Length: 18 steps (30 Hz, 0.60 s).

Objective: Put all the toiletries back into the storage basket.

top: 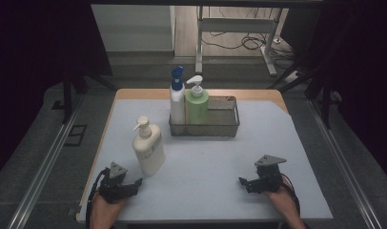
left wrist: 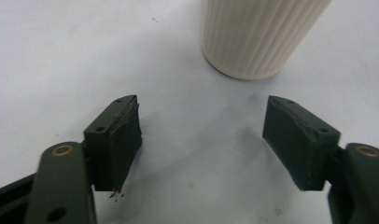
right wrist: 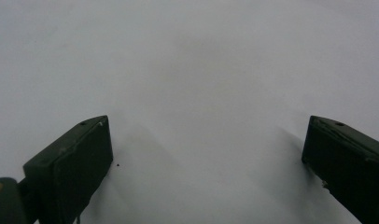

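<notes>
Right now the left gripper (top: pixel 134 183) lies low at the near left corner of the tabletop (top: pixel 220 157), held in the person's left hand (top: pixel 105 206), with its tips pointing toward the middle of the table. Its jaws stand apart with bare surface between them; they hold nothing. Just ahead of it, near but not touching, stands the cream pump bottle (top: pixel 148 148), upright on the pale surface, its pump spout turned to the left in the high view. In the left gripper view the ribbed base of this bottle (left wrist: pixel 260 39) rises just beyond the jaw tips, a little toward the right-hand jaw, and clear of both.

Across the table, the right gripper (top: pixel 246 182) rests at the near right, held by the right hand (top: pixel 282 193), tips pointing inward to the left. In the right gripper view its jaws are spread wide over plain white surface, gripping nothing.

Farther back, around the middle of the tabletop, sits a wire mesh basket (top: pixel 225 121). Two bottles stand upright in its left end, side by side: a white bottle with a blue pump top (top: pixel 177 98) on the left and a green pump bottle (top: pixel 197 102) just to its right. The right part of the basket holds nothing else. The cream bottle stands outside the basket, in front of its left end.
</notes>
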Each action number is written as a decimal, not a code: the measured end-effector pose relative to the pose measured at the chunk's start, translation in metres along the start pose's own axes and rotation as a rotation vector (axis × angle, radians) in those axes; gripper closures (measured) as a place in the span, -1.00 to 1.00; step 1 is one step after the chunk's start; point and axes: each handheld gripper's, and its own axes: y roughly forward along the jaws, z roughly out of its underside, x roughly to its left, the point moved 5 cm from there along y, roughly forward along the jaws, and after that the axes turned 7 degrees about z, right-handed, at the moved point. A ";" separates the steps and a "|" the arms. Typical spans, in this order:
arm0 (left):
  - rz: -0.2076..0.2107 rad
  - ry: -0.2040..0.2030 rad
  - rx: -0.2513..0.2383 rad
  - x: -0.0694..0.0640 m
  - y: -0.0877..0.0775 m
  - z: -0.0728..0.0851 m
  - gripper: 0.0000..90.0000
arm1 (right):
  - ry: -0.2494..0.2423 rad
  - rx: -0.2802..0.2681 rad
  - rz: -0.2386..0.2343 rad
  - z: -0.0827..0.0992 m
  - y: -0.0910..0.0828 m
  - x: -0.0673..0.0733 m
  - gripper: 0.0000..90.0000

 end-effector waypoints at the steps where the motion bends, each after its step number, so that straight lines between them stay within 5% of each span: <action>1: -0.001 -0.001 0.000 0.001 0.000 0.000 -0.32 | 0.001 -0.001 0.000 0.000 0.000 0.000 -0.97; 13: 0.005 -0.038 0.026 0.027 -0.002 -0.009 0.30 | 0.000 -0.005 0.001 0.001 0.000 0.000 -0.97; 18: 0.043 -0.016 0.044 0.030 0.003 -0.019 0.66 | -0.001 -0.005 0.001 0.001 0.000 0.000 -0.97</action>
